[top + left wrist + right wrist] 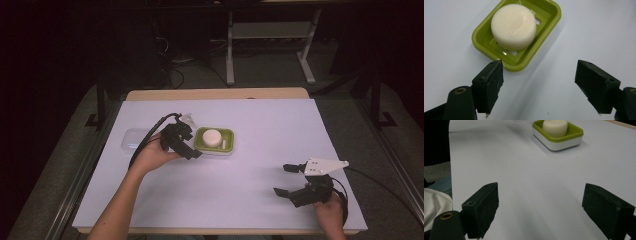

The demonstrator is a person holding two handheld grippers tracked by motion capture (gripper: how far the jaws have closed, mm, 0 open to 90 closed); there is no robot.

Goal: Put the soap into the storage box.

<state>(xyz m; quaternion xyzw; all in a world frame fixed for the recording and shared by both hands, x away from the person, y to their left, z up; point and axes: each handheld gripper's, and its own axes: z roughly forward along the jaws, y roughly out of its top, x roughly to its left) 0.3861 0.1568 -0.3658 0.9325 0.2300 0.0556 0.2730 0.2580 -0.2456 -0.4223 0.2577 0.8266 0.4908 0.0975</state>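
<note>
A round white soap bar [211, 136] lies in a green soap dish [227, 146] with a white base, left of the table's middle. My left gripper [189, 142] hovers just beside the dish's left end, open. In the left gripper view the soap [514, 25] and dish [482, 45] sit just beyond the gripper [539, 82], nothing between its fingers. My right gripper [284, 180] rests near the front right edge, open and empty. The right gripper view looks past the gripper [540, 207] over bare sheet to the far-off dish [560, 143] and soap [555, 127].
A clear plastic box [132, 140] lies left of the left hand, and a small clear piece [188, 119] sits behind the gripper. A pale sheet [260, 125] covers the wooden table. Table legs and cables stand on the dark floor beyond the far edge.
</note>
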